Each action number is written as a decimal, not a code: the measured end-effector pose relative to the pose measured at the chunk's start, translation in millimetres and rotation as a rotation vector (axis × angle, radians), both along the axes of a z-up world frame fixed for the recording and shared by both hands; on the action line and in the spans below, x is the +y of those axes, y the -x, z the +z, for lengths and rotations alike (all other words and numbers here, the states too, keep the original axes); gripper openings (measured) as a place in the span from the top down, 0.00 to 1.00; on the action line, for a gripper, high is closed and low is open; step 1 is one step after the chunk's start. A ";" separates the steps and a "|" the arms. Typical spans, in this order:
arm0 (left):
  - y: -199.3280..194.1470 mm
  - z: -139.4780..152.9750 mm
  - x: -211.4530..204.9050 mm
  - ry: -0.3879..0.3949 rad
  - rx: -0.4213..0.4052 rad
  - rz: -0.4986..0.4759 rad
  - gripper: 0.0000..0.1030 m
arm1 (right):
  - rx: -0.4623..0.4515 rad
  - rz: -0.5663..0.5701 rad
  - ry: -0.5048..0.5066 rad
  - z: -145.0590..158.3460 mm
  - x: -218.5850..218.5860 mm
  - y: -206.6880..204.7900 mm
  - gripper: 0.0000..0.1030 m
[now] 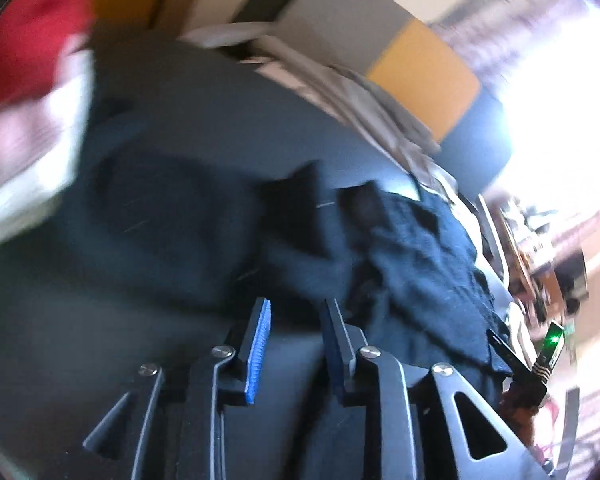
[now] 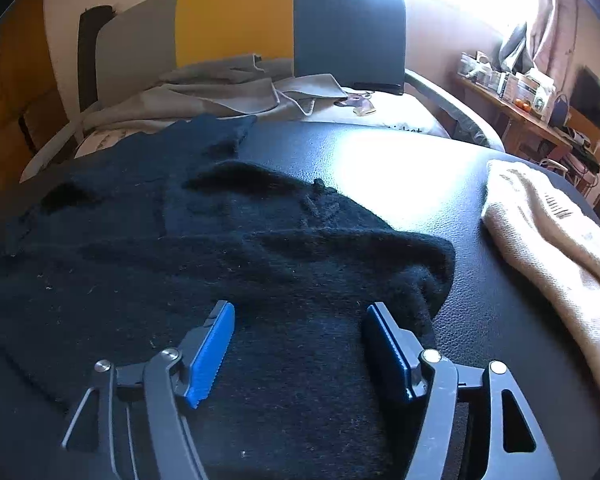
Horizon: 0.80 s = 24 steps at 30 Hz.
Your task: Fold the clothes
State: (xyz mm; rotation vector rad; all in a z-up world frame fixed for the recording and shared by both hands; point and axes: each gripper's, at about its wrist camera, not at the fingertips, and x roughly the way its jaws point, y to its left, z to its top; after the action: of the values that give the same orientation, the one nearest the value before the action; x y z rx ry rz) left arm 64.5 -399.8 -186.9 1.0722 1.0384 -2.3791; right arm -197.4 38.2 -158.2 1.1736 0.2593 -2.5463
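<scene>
A dark navy knit sweater [image 2: 260,248] lies spread on the black leather-like table [image 2: 480,320], one corner folded over near the table's middle. My right gripper [image 2: 300,306] hovers low over the sweater's near part, jaws wide apart. The knit lies under them, and the blue pads [image 2: 212,356] do not press on it. The left wrist view is blurred. The same sweater [image 1: 420,260] is bunched ahead and to the right of my left gripper [image 1: 297,302]. Its jaws stand a little apart and nothing shows between them.
A beige folded garment [image 2: 560,240] lies at the table's right edge. Grey clothes [image 2: 220,92] are heaped on a bed behind the table. Red cloth [image 1: 28,28] and white cloth [image 1: 32,152] blur at the left. A cluttered wooden desk [image 2: 520,108] stands at the far right.
</scene>
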 end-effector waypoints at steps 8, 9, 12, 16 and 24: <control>-98.7 -4.2 -54.7 0.021 0.005 0.201 0.69 | 0.047 -0.004 0.015 20.0 -4.1 -18.1 0.30; -101.6 -3.2 -57.6 0.034 0.004 0.207 0.69 | 0.069 -0.001 0.041 27.4 -5.6 -26.7 0.30; -97.9 4.8 -57.3 0.104 0.010 0.175 0.68 | 0.060 0.046 0.124 37.8 -20.3 -52.2 0.24; -63.3 30.4 -41.2 0.295 -0.011 0.060 0.67 | 0.020 0.127 0.173 32.0 -48.5 -82.8 0.24; 55.9 34.4 -43.5 0.769 -0.438 -0.096 0.63 | -0.058 0.208 0.172 7.9 -71.9 -94.6 0.14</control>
State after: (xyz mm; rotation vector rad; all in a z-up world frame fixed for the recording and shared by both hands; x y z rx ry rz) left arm 8.6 -443.3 -152.5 1.2367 -0.0893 -2.1403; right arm -102.8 -33.7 -150.3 1.0923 0.1365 -2.3012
